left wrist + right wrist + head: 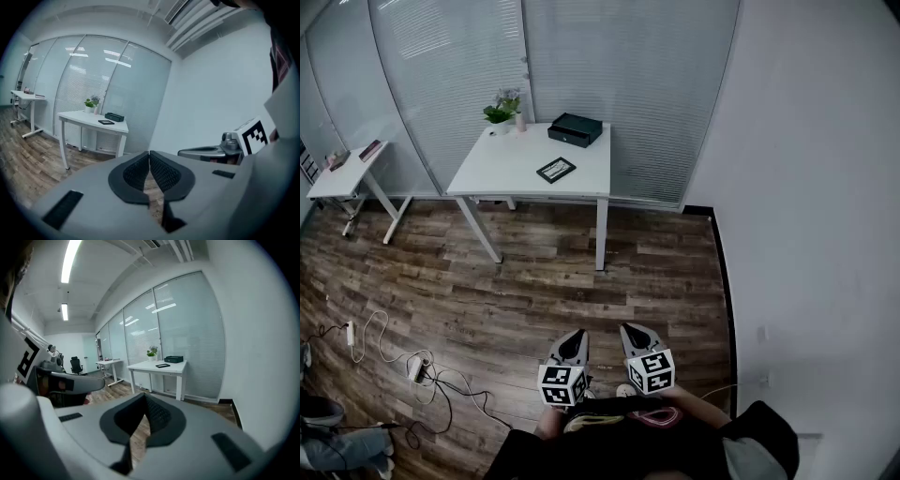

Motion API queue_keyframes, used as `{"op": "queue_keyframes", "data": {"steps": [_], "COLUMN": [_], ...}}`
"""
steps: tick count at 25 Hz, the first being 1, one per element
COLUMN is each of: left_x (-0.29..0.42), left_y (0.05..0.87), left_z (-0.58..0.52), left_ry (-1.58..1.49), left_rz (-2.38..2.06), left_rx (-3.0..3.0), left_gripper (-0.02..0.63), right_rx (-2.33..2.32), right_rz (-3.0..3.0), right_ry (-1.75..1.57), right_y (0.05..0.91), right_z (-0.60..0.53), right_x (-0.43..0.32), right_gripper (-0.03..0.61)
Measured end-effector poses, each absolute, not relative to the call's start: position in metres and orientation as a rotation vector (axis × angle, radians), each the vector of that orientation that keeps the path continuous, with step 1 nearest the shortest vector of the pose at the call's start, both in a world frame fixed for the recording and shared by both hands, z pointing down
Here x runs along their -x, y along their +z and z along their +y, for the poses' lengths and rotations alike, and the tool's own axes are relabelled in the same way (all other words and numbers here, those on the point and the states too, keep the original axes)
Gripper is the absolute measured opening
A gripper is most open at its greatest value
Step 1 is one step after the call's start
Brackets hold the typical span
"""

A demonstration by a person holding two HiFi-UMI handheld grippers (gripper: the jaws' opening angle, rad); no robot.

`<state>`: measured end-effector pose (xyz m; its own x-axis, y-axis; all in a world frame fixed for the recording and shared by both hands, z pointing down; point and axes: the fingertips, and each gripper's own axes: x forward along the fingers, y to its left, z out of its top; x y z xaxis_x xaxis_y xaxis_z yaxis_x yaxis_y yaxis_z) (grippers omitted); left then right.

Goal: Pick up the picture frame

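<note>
A black picture frame (pixel 556 170) lies flat on the white table (pixel 506 173) across the room, also visible as the picture frame (pixel 106 122) in the left gripper view and the picture frame (pixel 162 365) in the right gripper view. My left gripper (pixel 575 338) and right gripper (pixel 634 331) are held close to my body, side by side over the wooden floor, far from the table. Both are shut with nothing between the pads. In its own view the left gripper (pixel 149 153) has its jaws meeting; the right gripper (pixel 145 395) looks the same.
On the table stand a black box (pixel 576 129) and a small potted plant (pixel 499 116) at the back. A second white desk (pixel 349 173) stands at the left. Cables and a power strip (pixel 418 371) lie on the floor at my left. A white wall (pixel 825 187) runs along the right.
</note>
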<state>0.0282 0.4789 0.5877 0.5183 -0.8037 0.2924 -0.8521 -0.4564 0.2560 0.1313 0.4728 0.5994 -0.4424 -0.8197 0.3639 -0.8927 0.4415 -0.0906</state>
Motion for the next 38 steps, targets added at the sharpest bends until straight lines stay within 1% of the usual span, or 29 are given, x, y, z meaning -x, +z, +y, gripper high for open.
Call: {"op": "queue_keyframes", "data": {"steps": [7,19,27,38], "left_x": [-0.018,0.049,0.069,0.054], "left_y": [0.579,0.583,0.583,0.583], "left_z": [0.481,0.476,0.448,0.358], "left_ry": [0.169,0.141,0.131,0.149], "left_rz": [-1.395,-1.543,-1.628,-1.667], "left_rx": [-2.409,-2.372,-2.333,-2.293], "left_gripper": [0.021,0.021,0.021,0.021], "right_rx": [-1.489,-1.59,-1.522,-1.469], "right_rz": [-2.418,-2.454,-2.488,-2.499], "right_ry": [0.346,0.252,0.244,0.291], "right_y": [0.598,0.583,0.592,0.604], "right_z": [0.474,0.46,0.431,0.334], "right_x": [-0.123,-0.099,-0.097,-0.115], "right_gripper": [0.008,0.011,0.01,0.01]}}
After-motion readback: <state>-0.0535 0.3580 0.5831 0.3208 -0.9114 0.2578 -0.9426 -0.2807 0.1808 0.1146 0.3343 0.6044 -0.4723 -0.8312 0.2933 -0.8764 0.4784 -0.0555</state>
